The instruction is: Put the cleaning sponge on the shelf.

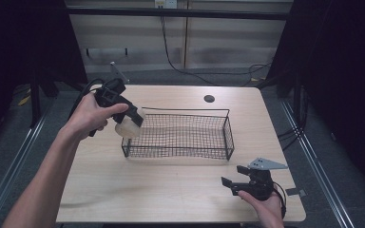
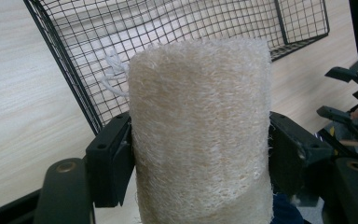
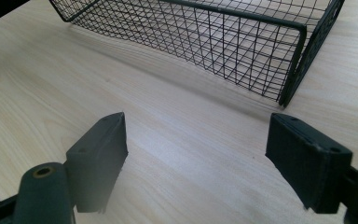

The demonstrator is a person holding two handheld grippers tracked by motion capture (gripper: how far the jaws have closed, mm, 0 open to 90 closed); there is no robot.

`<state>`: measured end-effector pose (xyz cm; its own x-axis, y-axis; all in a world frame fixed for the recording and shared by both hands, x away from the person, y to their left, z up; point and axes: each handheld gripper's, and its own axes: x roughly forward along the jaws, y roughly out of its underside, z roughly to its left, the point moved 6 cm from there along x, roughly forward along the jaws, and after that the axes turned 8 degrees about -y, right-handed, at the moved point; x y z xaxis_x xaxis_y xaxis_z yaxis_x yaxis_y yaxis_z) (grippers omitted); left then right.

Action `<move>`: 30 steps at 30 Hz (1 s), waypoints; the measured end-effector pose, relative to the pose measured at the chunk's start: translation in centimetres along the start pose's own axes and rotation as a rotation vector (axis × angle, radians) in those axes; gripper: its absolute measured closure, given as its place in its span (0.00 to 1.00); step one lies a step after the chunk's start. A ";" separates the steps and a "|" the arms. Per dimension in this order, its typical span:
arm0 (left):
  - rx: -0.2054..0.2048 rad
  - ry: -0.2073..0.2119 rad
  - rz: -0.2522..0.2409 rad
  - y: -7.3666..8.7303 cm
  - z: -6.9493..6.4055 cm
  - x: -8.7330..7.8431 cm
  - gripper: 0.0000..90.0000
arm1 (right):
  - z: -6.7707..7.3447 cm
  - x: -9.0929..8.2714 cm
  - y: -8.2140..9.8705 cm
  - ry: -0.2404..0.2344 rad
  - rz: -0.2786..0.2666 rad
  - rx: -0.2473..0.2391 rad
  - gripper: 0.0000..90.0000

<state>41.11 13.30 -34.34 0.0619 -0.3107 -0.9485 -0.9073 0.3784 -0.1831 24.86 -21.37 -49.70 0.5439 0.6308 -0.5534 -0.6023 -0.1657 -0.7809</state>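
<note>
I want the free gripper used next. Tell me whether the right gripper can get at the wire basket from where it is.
Probably yes. The right gripper is open and holds nothing, and bare table lies between it and the wire basket. The left gripper, clamping the loofah, is at the basket's other end.

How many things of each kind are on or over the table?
Loofah sponge: 1, pale and fibrous, held in the left gripper at the basket's left end
Black wire basket: 1
Grippers: 2, counting the right gripper with its jaws apart near the table's front edge
Total: 4
</note>
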 end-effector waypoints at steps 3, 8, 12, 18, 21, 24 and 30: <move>-0.017 -0.002 -0.004 -0.3 -0.2 0.3 0.34 | 0.0 0.0 0.0 -0.001 -0.002 0.000 0.23; -0.052 -0.036 -0.027 -1.2 -0.4 1.3 0.34 | 0.0 0.0 0.0 0.000 -0.002 0.002 0.23; -0.071 -0.048 -0.021 -1.6 -0.3 2.0 0.34 | 0.0 -0.1 0.0 0.000 -0.002 0.001 0.23; -0.097 -0.071 -0.026 -2.3 -0.4 3.2 0.34 | 0.0 0.0 0.0 -0.002 0.003 -0.001 0.23; -0.102 -0.085 -0.022 -2.5 -0.4 3.8 0.34 | 0.1 0.0 0.0 -0.007 0.003 0.000 0.23; -0.108 -0.095 -0.008 -2.8 -0.2 4.3 0.34 | 0.0 0.0 0.0 -0.010 0.005 0.001 0.23; -0.102 -0.120 0.018 -2.8 -0.1 5.7 0.34 | 0.0 0.0 0.1 -0.012 0.006 0.000 0.23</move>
<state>43.97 10.41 -39.18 0.0889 -0.1961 -0.9765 -0.9459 0.2906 -0.1445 24.83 -21.37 -49.75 0.5332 0.6388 -0.5546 -0.6056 -0.1696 -0.7775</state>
